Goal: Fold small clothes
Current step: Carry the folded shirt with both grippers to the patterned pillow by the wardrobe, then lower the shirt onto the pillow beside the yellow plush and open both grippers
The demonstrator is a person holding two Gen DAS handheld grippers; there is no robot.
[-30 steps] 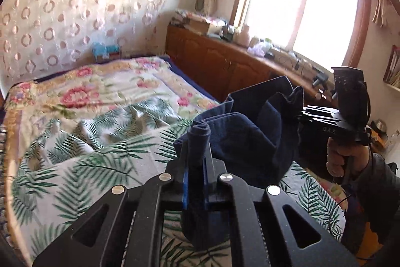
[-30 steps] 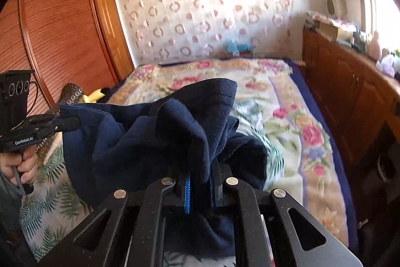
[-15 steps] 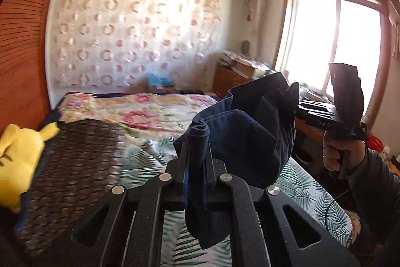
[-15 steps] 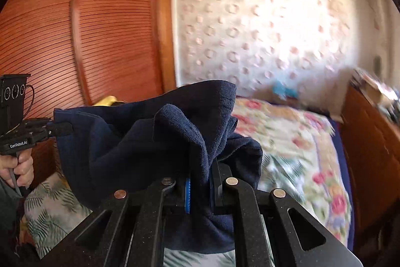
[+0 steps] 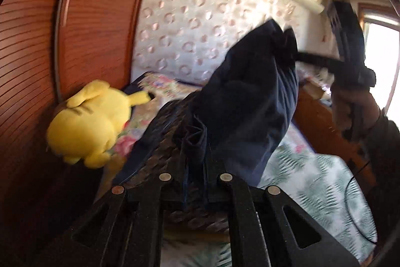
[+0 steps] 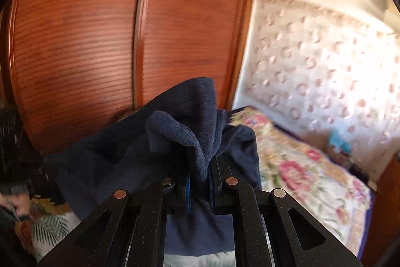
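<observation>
A dark navy garment (image 5: 250, 101) hangs in the air above the bed, stretched between both grippers. My left gripper (image 5: 196, 167) is shut on one bunched corner of it. In the left wrist view the right gripper's black body (image 5: 347, 46) shows at upper right, held by a hand (image 5: 350, 104), with the cloth's far corner at its jaws. In the right wrist view my right gripper (image 6: 200, 177) is shut on a thick fold of the navy garment (image 6: 180, 131), which spreads leftward and hides the left gripper.
A yellow plush toy (image 5: 87, 121) lies by the reddish wooden wardrobe (image 6: 100, 41). A dark woven mat (image 5: 165, 131) lies on the bed. The bed carries a flowered quilt (image 6: 312, 174) and a palm-leaf sheet (image 5: 312, 172). A padded headboard wall (image 6: 325, 71) stands behind.
Both grippers swung left across the room with the garment still gripped, from facing the window and sideboard to facing the wardrobe and plush toy. The right gripper rose and both wrists rolled.
</observation>
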